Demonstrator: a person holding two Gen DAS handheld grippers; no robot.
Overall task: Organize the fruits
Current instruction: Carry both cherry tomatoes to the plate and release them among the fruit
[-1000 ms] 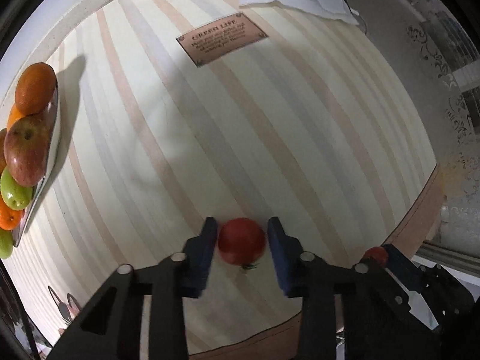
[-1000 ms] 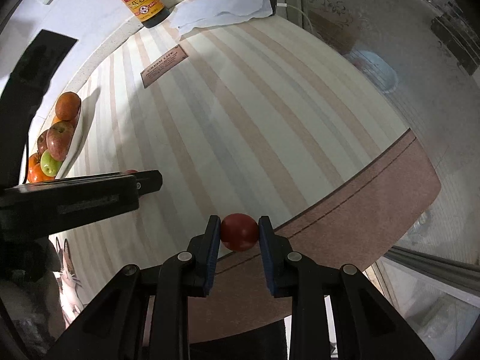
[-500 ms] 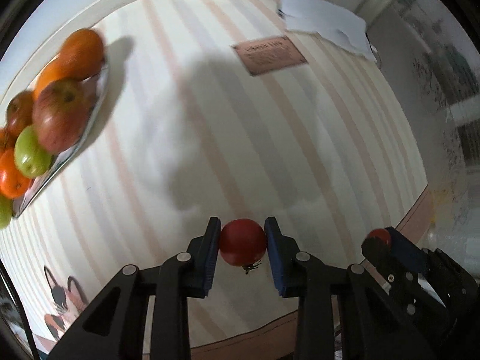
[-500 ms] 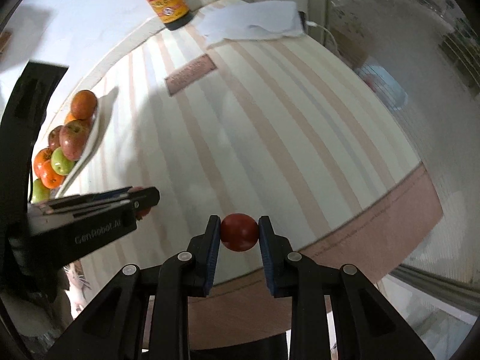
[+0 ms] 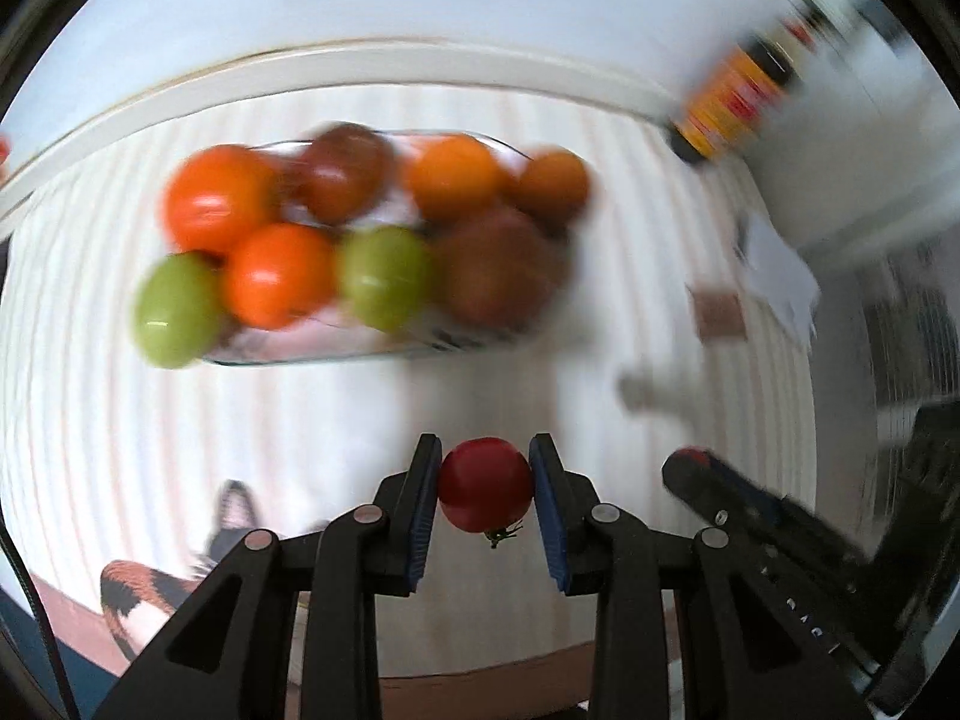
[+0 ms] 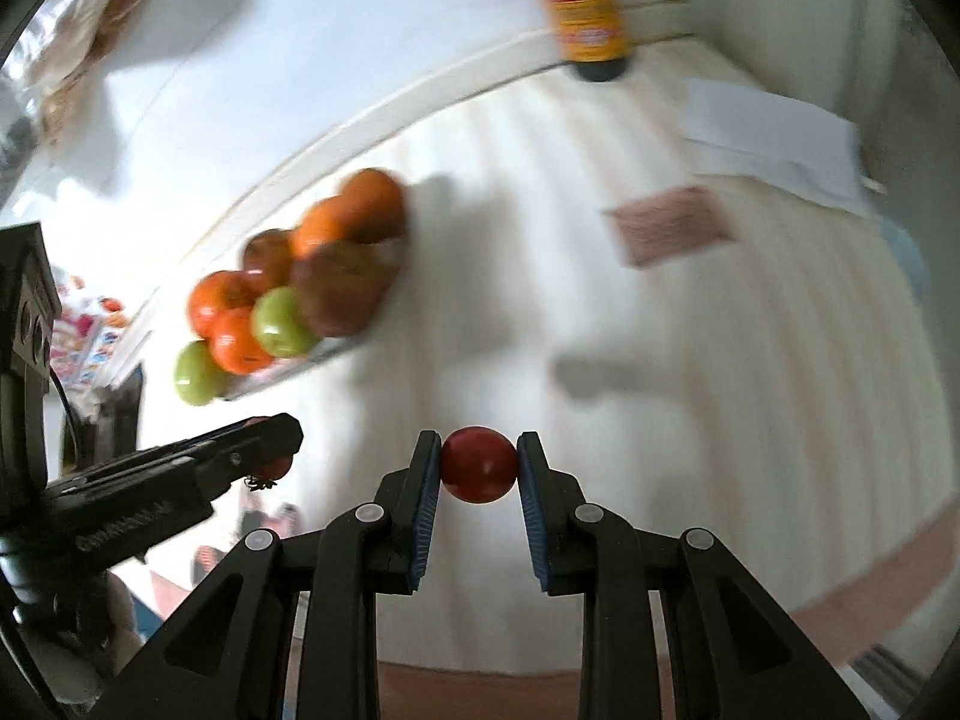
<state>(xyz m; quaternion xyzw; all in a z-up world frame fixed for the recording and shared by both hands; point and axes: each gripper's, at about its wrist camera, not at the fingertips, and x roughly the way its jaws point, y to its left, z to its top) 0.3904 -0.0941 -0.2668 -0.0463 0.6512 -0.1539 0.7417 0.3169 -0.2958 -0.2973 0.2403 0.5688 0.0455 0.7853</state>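
My left gripper (image 5: 486, 483) is shut on a small red tomato (image 5: 485, 482), stem end down, held above the striped tablecloth. Ahead of it stands a glass dish (image 5: 336, 354) piled with oranges, green apples and red apples, blurred by motion. My right gripper (image 6: 479, 467) is shut on a second red tomato (image 6: 479, 464). In the right wrist view the fruit dish (image 6: 312, 357) lies up and to the left, and the left gripper (image 6: 264, 456) with its tomato shows at the left. The right gripper (image 5: 690, 465) appears at the right of the left wrist view.
A dark sauce bottle (image 6: 585, 6) with a yellow-red label stands at the table's back edge. White paper (image 6: 774, 144) and a brown printed patch (image 6: 669, 231) lie at the right. A white wall borders the table behind the dish. Cat pictures (image 5: 150, 594) mark the cloth's near edge.
Both grippers have swung left toward the fruit dish, each still carrying its tomato. The dish has moved from the left edge to the upper middle of the left wrist view and looks larger.
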